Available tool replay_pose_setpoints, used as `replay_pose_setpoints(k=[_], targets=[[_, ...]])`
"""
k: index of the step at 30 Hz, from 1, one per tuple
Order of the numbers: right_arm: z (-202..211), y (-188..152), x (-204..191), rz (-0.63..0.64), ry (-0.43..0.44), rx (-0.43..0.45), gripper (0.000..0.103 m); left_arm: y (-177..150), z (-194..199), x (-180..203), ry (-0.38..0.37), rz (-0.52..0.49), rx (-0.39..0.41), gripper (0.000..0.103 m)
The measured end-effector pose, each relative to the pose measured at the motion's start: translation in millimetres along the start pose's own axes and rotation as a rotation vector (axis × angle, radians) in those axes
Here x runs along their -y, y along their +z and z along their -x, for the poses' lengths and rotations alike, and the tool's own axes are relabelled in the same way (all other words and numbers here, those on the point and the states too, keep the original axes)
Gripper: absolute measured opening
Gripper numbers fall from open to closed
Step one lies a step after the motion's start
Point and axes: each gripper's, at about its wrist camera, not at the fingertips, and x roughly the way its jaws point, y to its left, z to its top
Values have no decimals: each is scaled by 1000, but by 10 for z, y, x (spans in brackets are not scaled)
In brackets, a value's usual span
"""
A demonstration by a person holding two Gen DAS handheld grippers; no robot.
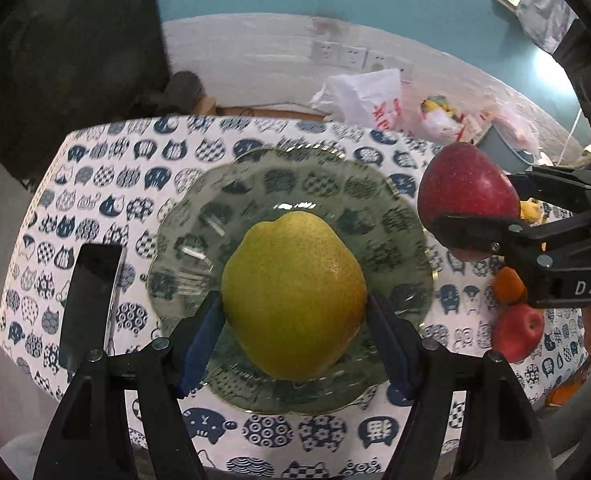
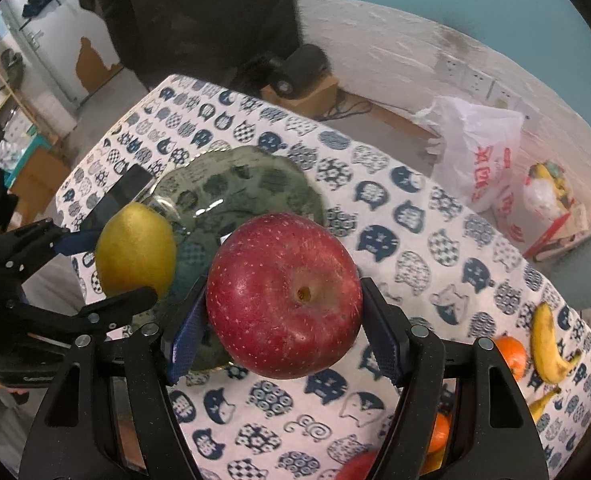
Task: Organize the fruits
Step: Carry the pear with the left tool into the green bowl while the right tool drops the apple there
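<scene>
While my left jaws (image 1: 295,312) clamp the green pear (image 1: 293,296) above the glass plate (image 1: 399,216), my right jaws (image 2: 283,316) grip the red apple (image 2: 283,296) beside it. Other fruit lies on the table (image 2: 415,216) to my right.

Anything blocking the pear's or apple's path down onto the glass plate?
Nothing visible. The glass plate lies bare; the pear in the left gripper hangs over it, the apple in the right gripper beside its edge.

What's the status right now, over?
Left gripper shut on pear, above glass plate. Right gripper shut on red apple, beside the plate. Plate bare, nothing in the way.
</scene>
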Motion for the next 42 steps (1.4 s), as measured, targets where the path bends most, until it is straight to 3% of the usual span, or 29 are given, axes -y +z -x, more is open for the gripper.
replay_pose_setpoints(k=[7, 16, 24, 35, 42], targets=[[-317, 5, -230, 41, 32, -58, 72, -123, -194, -162, 8, 26, -64, 74], [-684, -99, -249, 46, 34, -142, 72, -231, -396, -284, 12, 60, -135, 74], [-748, -97, -272, 69, 27, -151, 72, -304, -544, -261, -6, 63, -192, 74], [-733, -77, -209, 24, 81, -156, 71, -282, -518, -244, 48, 41, -182, 76], [-740, -94, -248, 62, 56, -156, 71, -301, -480, -326, 71, 59, -181, 77]])
